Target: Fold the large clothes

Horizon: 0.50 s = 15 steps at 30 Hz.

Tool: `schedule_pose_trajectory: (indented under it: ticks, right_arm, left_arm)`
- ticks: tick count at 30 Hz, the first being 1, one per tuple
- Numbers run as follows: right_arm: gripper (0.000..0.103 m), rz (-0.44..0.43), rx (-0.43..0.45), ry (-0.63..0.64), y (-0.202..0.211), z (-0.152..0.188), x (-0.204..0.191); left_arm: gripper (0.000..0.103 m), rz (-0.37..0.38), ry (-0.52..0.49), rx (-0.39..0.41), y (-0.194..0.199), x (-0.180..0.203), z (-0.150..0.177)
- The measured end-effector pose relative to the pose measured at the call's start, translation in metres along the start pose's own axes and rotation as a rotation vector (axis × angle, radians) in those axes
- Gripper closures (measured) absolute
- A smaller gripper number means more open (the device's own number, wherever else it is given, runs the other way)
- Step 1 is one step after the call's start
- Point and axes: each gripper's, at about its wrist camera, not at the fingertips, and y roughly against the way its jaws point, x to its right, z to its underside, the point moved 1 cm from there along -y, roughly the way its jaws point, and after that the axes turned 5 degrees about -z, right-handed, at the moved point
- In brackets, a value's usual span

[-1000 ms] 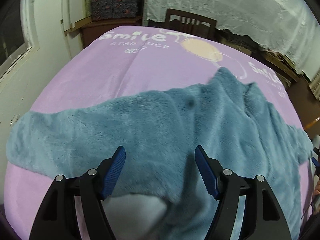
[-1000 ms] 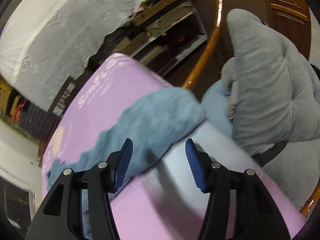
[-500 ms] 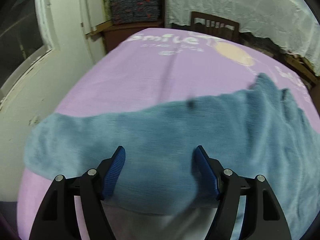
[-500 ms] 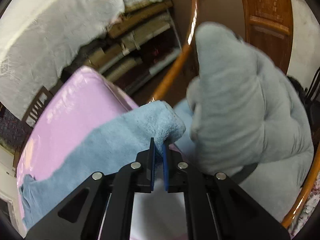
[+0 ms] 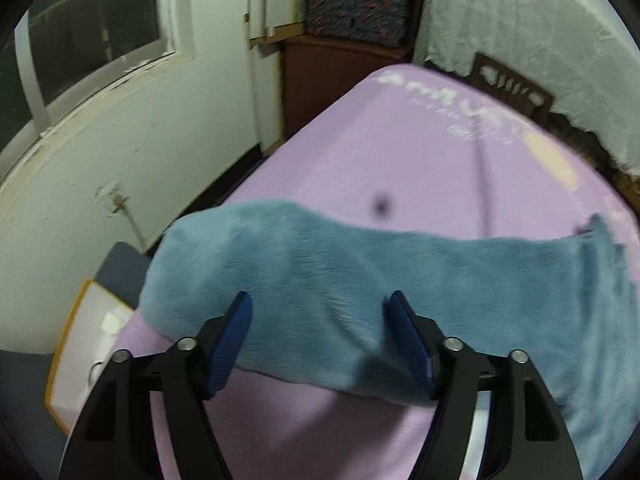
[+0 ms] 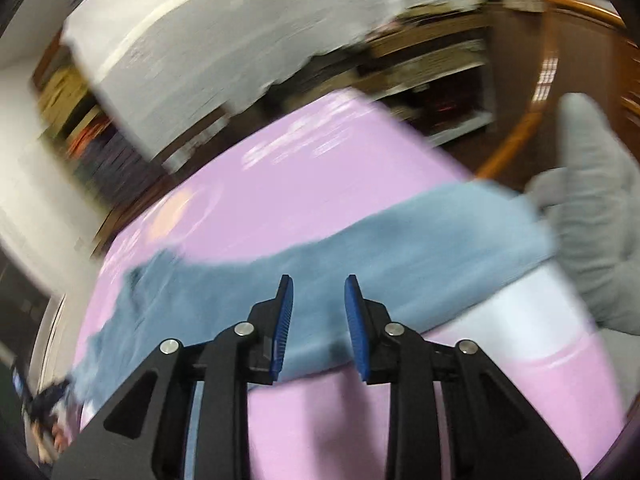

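Two grippers are seen low in their own views, and little of the folding looks done. Nearest the left camera, the left gripper (image 5: 320, 334) is held fairly wide with its jaws closing; the plush edge of the blue garment (image 5: 360, 280) lies between the ribbed blue pads (image 5: 236, 332), but whether it is pressed cannot be told. In the right view the right gripper (image 6: 318, 322) stands narrow, its jaws opening, and fleece shows through the gap, apparently lying beyond the pads rather than clamped. The blue garment (image 6: 360, 252) is spread as one long, thick band across the pink cover (image 5: 400, 168), one rounded end hanging over the left edge, the other reaching toward a grey plush toy (image 6: 592, 220) at the right. It is judged that at most a first lengthwise fold has been made; the crosswise folds and a compact stack are judged to remain. The fleece is deep-piled, soft and bulky, likely to spring back from a crease. The cover is smooth and matte, printed with pale lettering and a yellowish disc. Farther off, a white lace drape (image 5: 540, 40), a dark wooden chair (image 5: 512, 84) and patterned boxes (image 5: 356, 0) are seen, blurred.
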Motion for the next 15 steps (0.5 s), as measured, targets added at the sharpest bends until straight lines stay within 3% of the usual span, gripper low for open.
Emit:
schedule_pose_trajectory:
  ticks: [4,9,11,12,13,15]
  right_arm:
    - [0.076,-0.089,-0.131,0.121,-0.031,0.032,-0.058]
    - [0.076,-0.049,-0.168,0.205,-0.040,0.051,-0.077]
    - [0.076,-0.033,-0.179,0.158,-0.041,0.046,-0.060]
    - [0.076,-0.031,-0.184,0.141,-0.040,0.047,-0.054]
    - [0.076,-0.035,-0.189,0.112,-0.040,0.045,-0.044]
    - [0.076,-0.060,-0.193,0.067,-0.044,0.042,-0.036]
  left_arm:
    - [0.049,-0.039,-0.029,0.003,-0.002,-0.006,0.002]
    - [0.059,0.012,0.028,0.008,0.002,-0.024,0.006]
    - [0.059,0.001,0.052,0.016,0.009,-0.025,0.009]
    - [0.054,-0.005,0.052,0.030,0.014,-0.022,0.010]
    - [0.046,0.002,0.034,0.048,0.020,-0.015,0.010]
    - [0.044,0.042,-0.036,0.077,0.028,0.009,0.005]
